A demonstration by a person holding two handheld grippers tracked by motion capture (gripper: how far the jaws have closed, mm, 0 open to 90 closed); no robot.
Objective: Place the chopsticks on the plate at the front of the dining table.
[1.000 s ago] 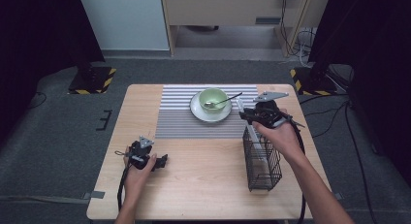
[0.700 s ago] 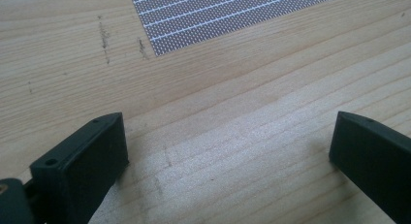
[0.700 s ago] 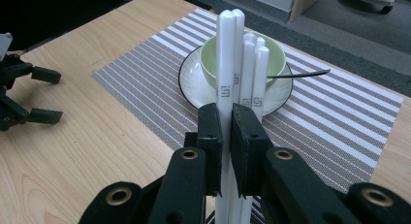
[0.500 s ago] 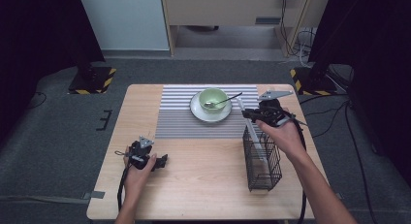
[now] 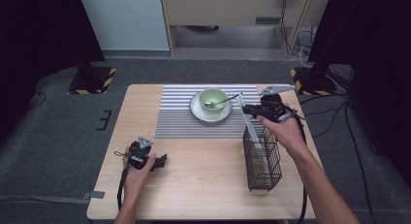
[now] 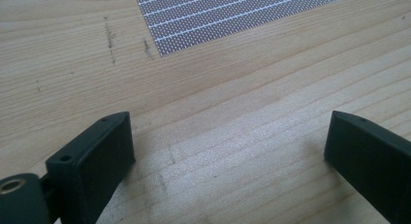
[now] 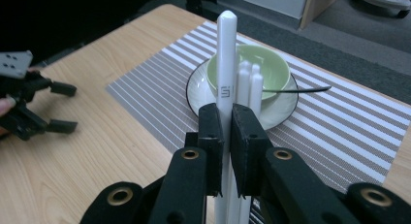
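High view | wooden table point(image 5: 203, 185) (striped mat point(image 5: 179, 118)) | grey carpet point(image 5: 58, 151)

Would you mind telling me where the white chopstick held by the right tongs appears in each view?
High view: the white chopstick slants up from the wire basket at right of centre, clamped by the right tongs.
Right gripper view: it stands upright at centre, pinched between the jaws.
Left gripper view: not in it.
Shared landmark: the striped placemat.
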